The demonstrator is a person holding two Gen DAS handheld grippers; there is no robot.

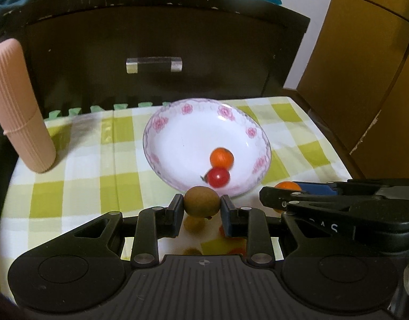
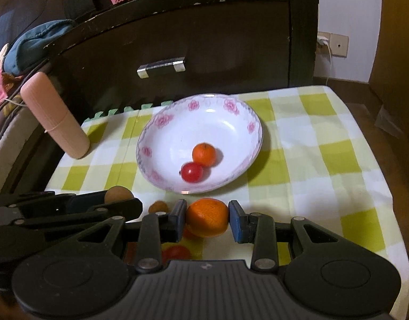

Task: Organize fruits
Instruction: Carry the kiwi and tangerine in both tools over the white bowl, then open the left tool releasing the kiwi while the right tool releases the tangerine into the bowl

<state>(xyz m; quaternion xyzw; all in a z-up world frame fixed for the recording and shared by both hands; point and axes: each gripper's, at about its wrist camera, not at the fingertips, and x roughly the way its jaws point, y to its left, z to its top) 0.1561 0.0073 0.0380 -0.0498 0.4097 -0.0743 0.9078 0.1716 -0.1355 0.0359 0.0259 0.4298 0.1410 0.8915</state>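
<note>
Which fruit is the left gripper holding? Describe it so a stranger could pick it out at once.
Start at the white flowered bowl on the green-checked tablecloth. Just in front of its near rim, the left gripper is shut on a small brown fruit. It is dull, rough and brown, unlike the glossy red tomato and the orange fruit in the bowl, or the orange in the right gripper.

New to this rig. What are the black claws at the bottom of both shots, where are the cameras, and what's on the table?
No robot here: a person holds a two-finger gripper in each hand, with a fisheye camera on each looking along the fingers. In the left wrist view the left gripper clamps a brown kiwi-like fruit. In the right wrist view the right gripper clamps an orange. Ahead, on the checked tablecloth, stands a flowered white bowl holding a small orange and a red tomato. A pink ribbed case leans at the left.
</note>
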